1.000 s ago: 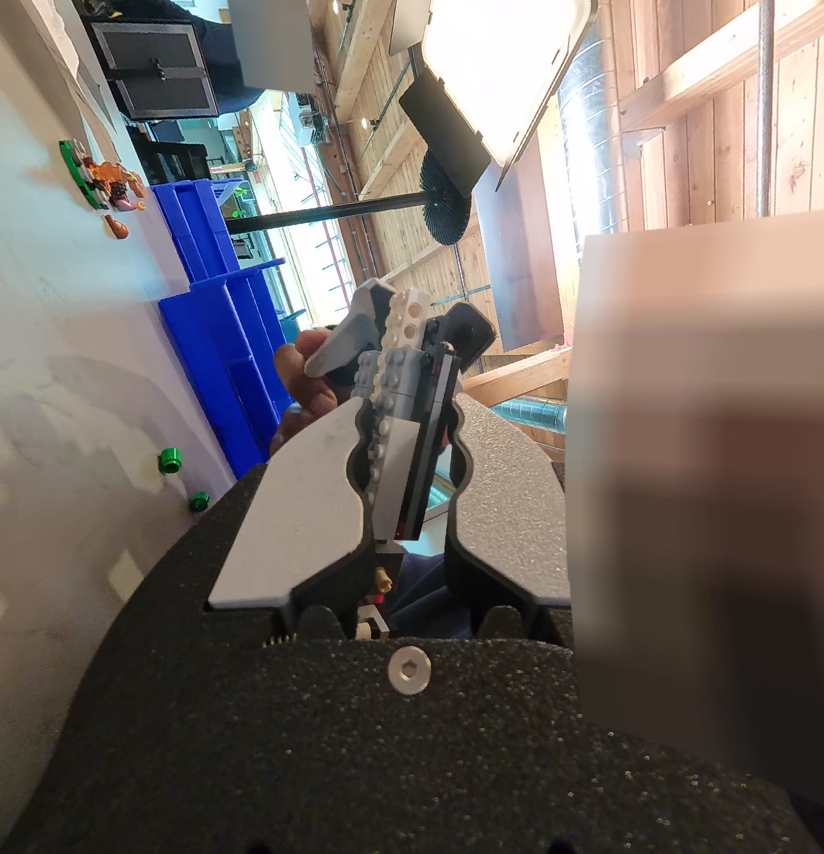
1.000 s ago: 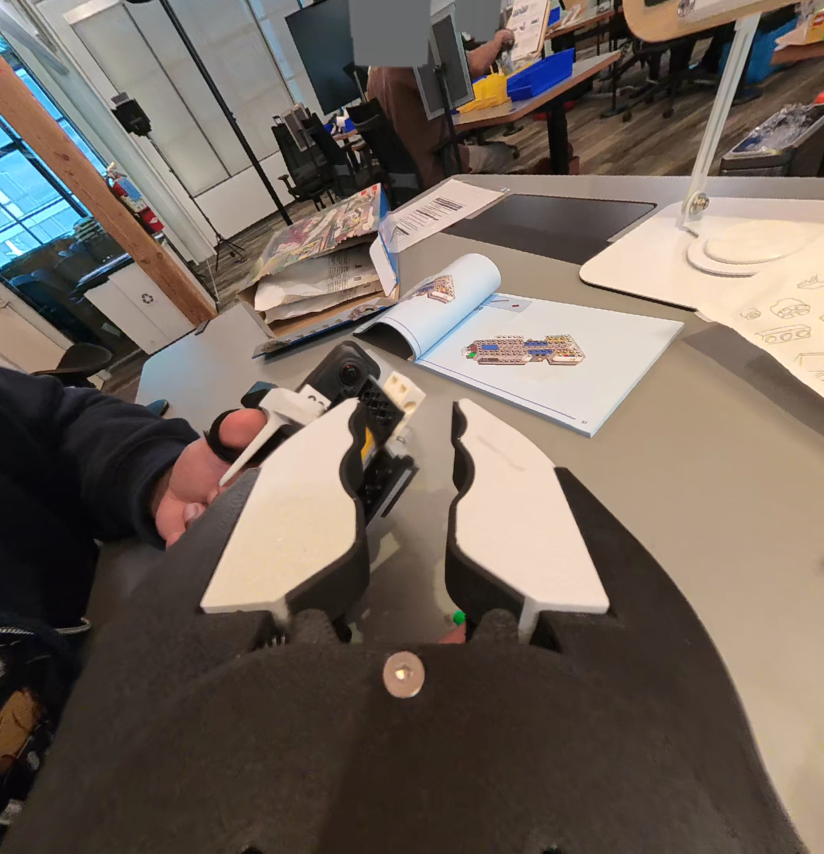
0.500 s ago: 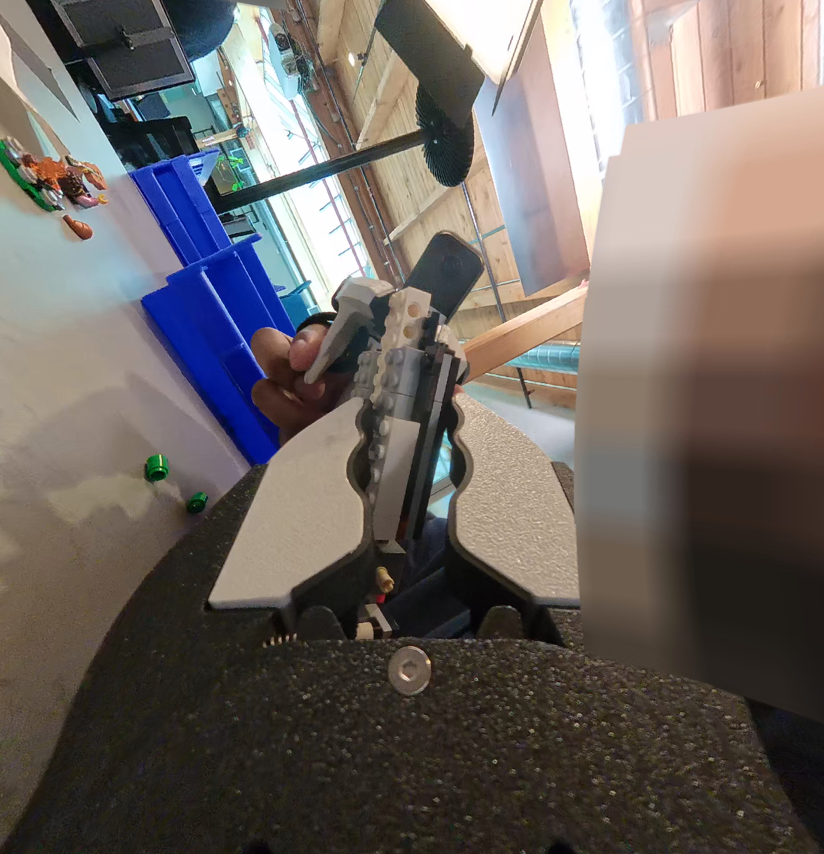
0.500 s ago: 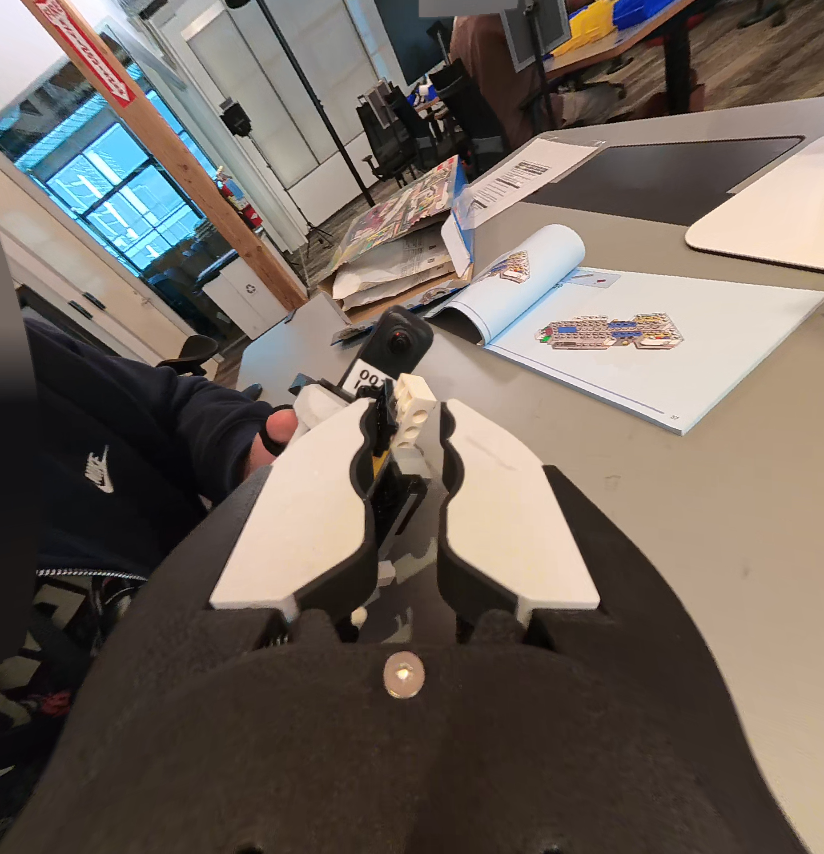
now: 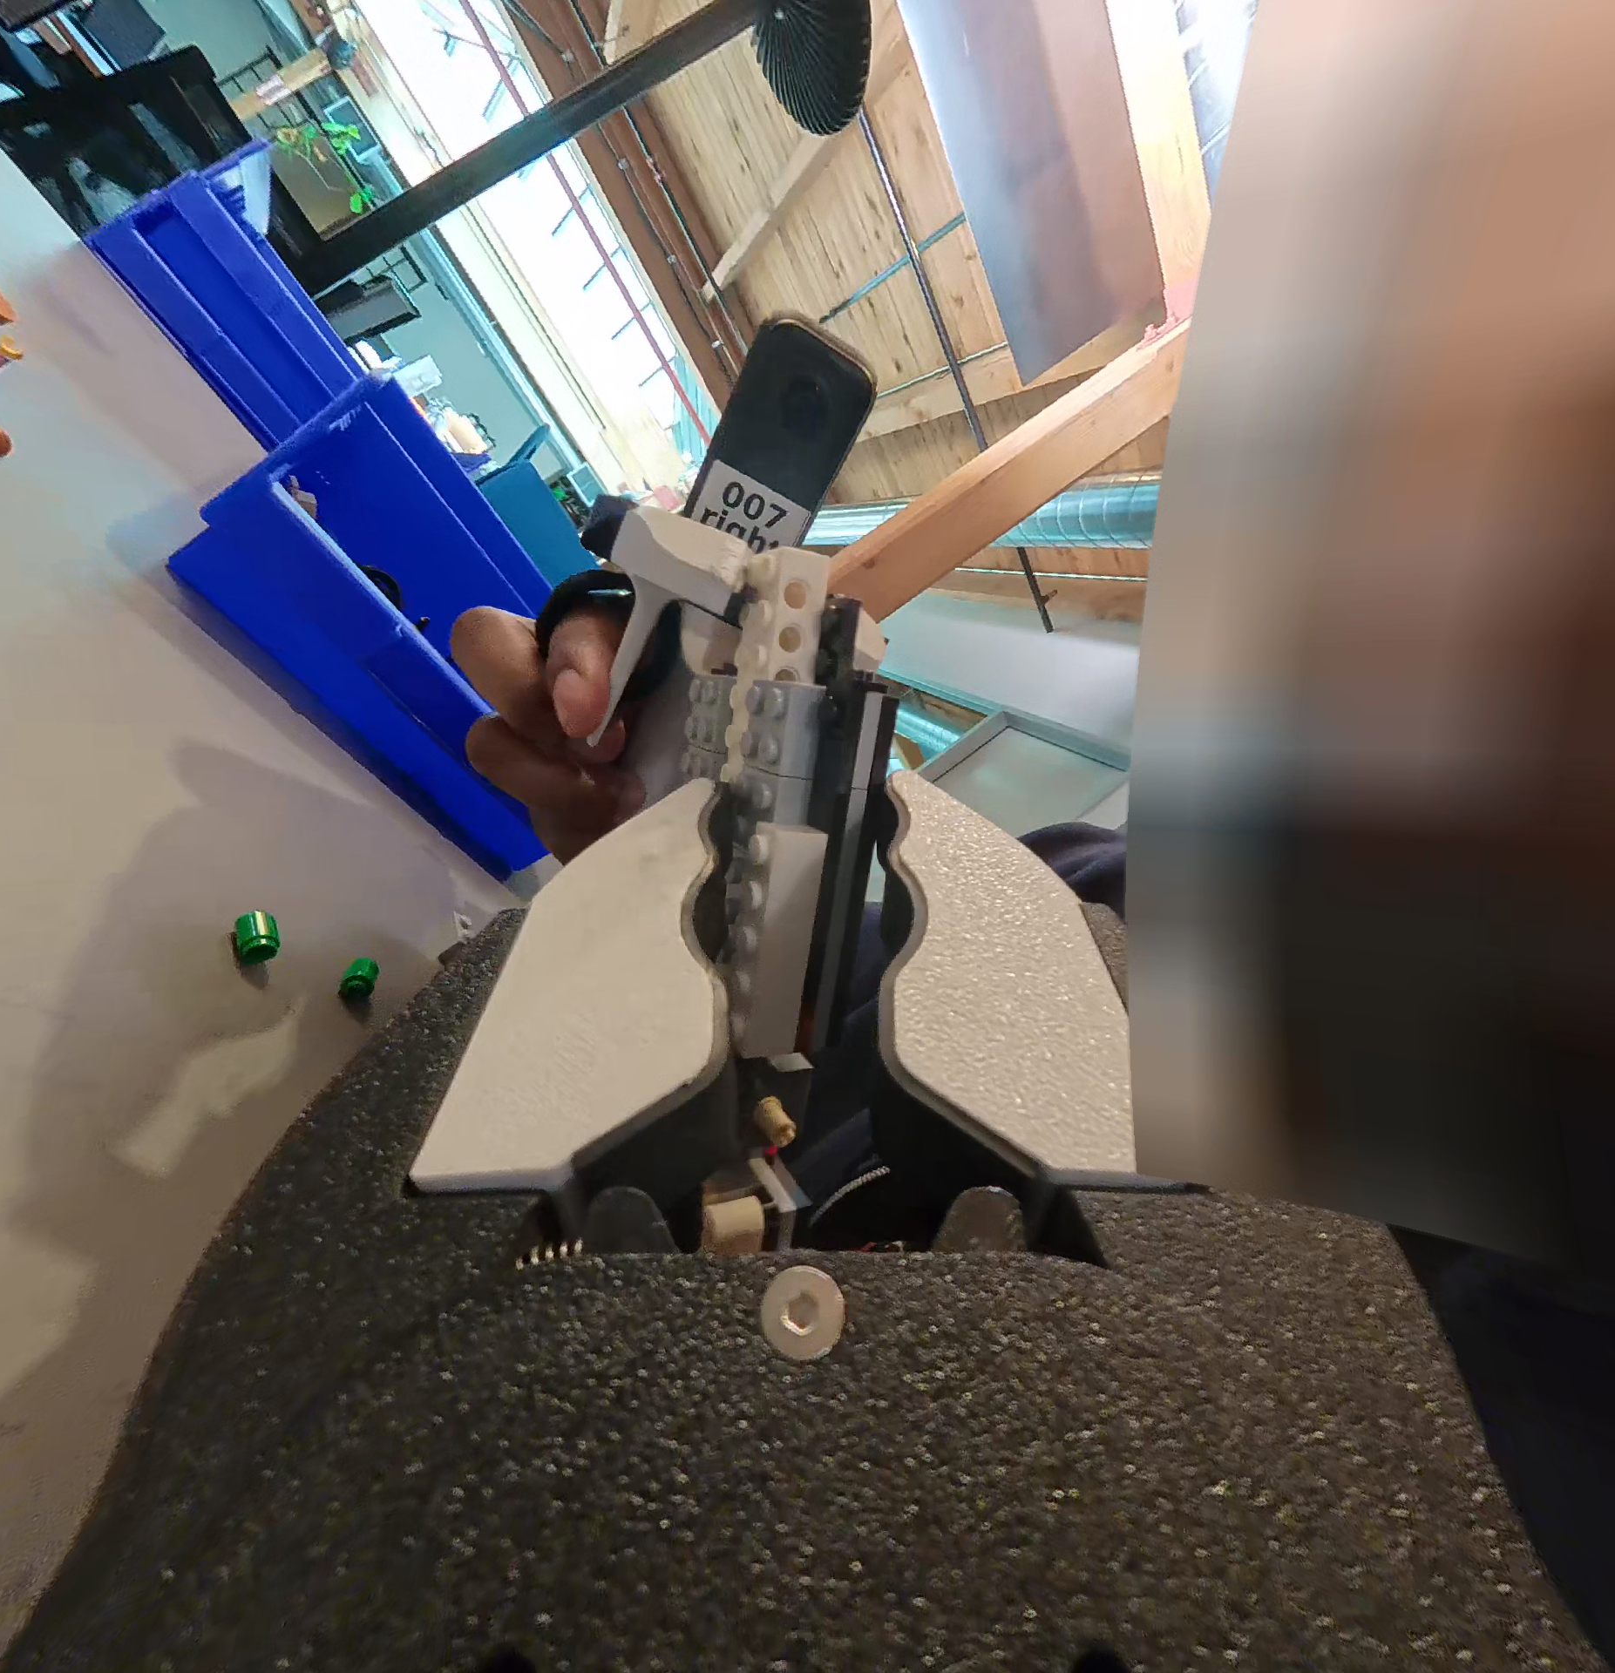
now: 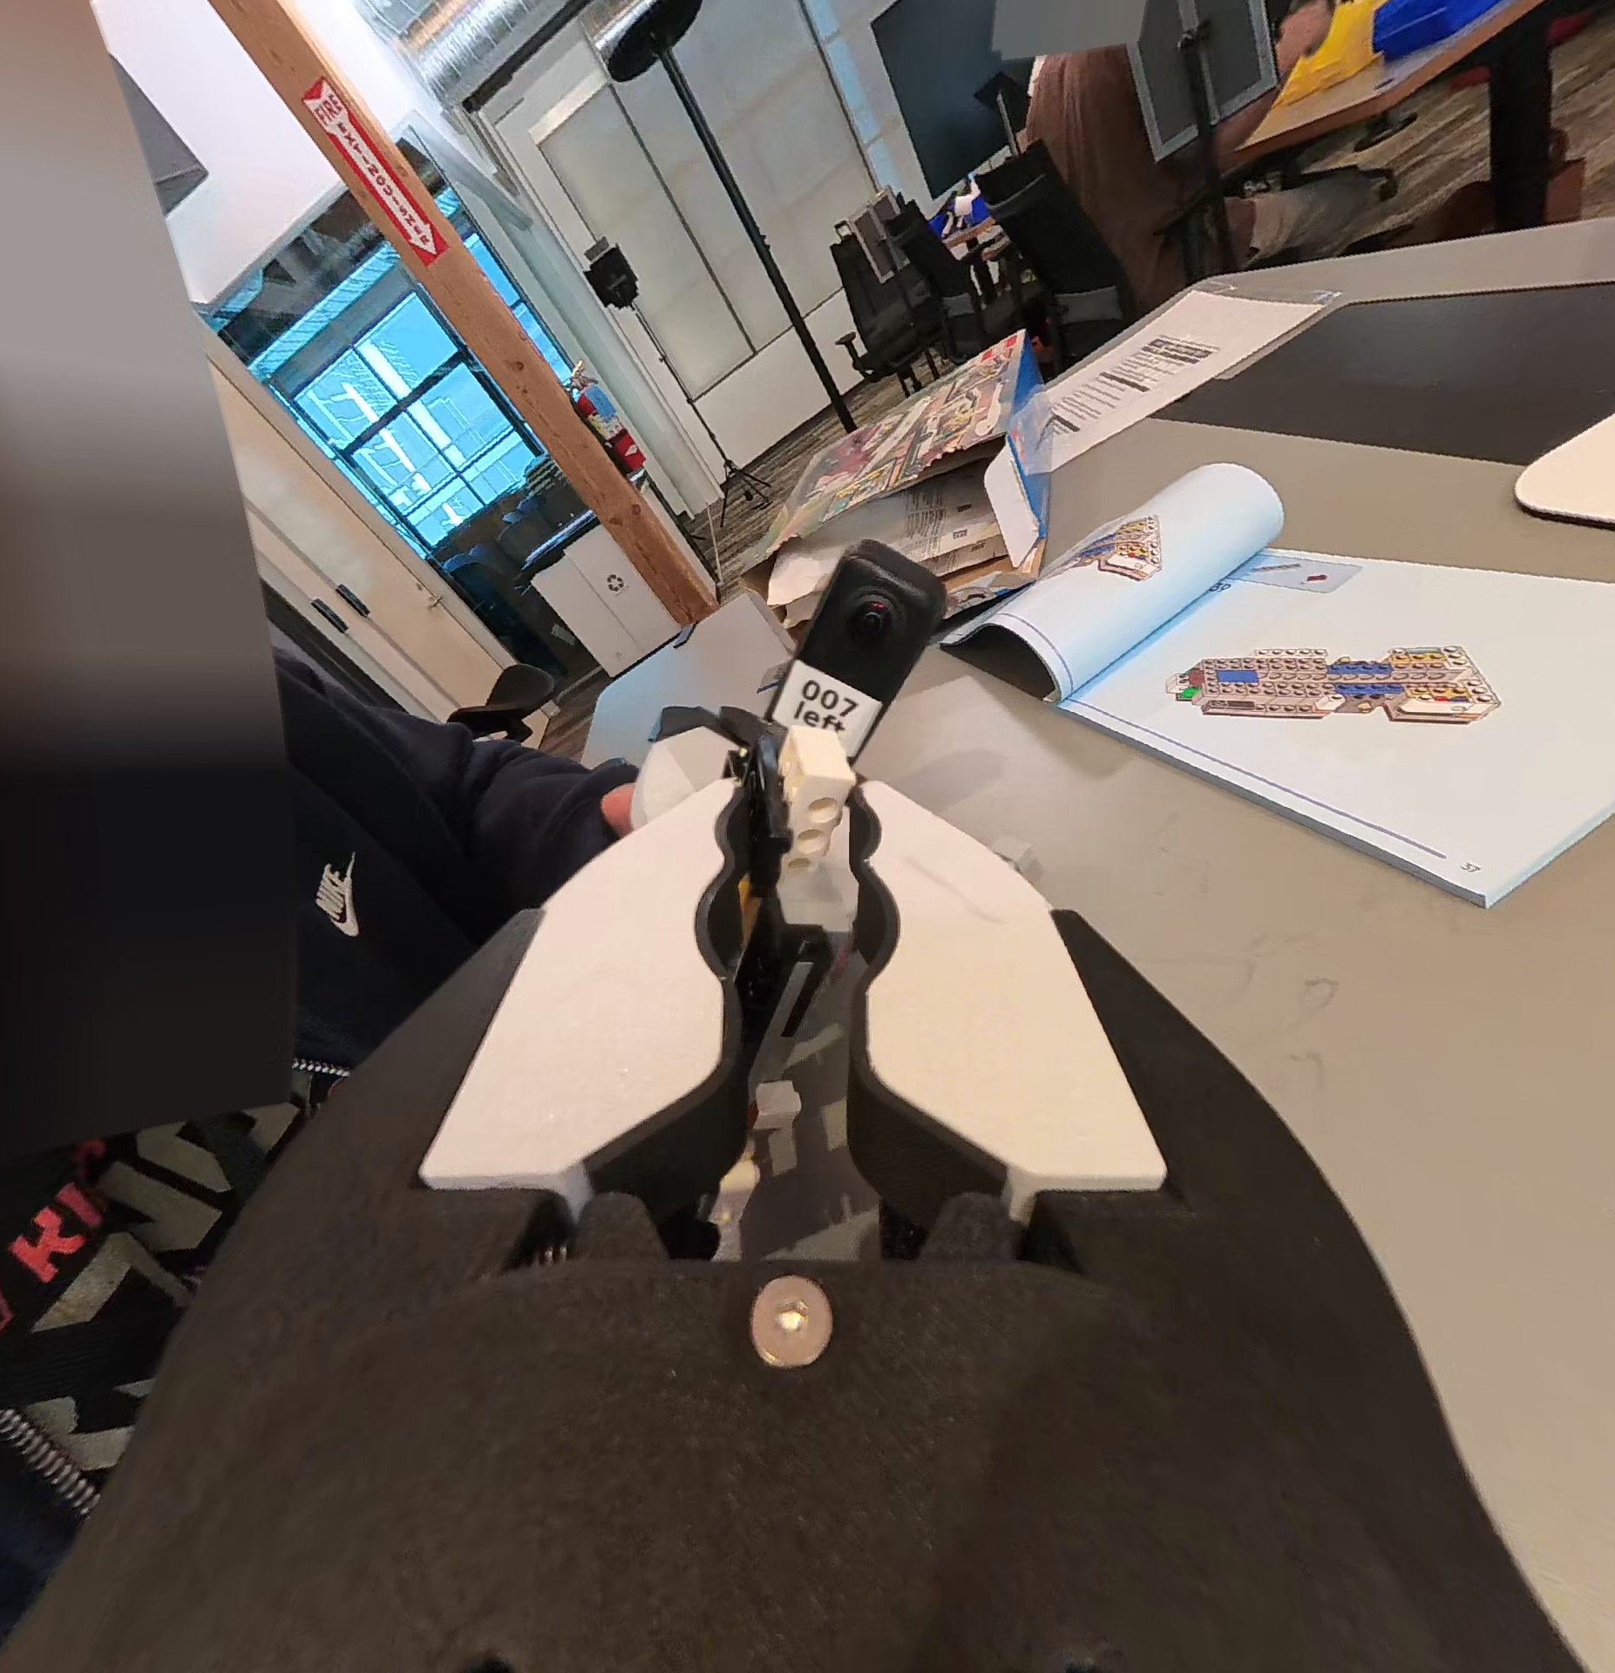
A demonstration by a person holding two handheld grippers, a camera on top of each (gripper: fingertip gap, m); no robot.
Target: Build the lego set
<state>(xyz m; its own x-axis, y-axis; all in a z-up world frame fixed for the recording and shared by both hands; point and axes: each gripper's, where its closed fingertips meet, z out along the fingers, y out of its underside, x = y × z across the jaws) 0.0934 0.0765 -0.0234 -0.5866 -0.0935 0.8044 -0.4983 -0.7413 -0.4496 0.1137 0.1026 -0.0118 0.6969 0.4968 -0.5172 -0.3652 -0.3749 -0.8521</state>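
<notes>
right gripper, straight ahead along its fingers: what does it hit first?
The brick assembly already sits between the right gripper fingers; right behind it is the left gripper and its camera. Depth unclear, but they look close.

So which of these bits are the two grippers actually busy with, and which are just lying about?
In the grippers: grey-and-black brick model, clamped by the left gripper; its white holed brick, between the right gripper fingers.
Lying about: two green round pieces, blue bins, open booklet, paper pile.
</notes>
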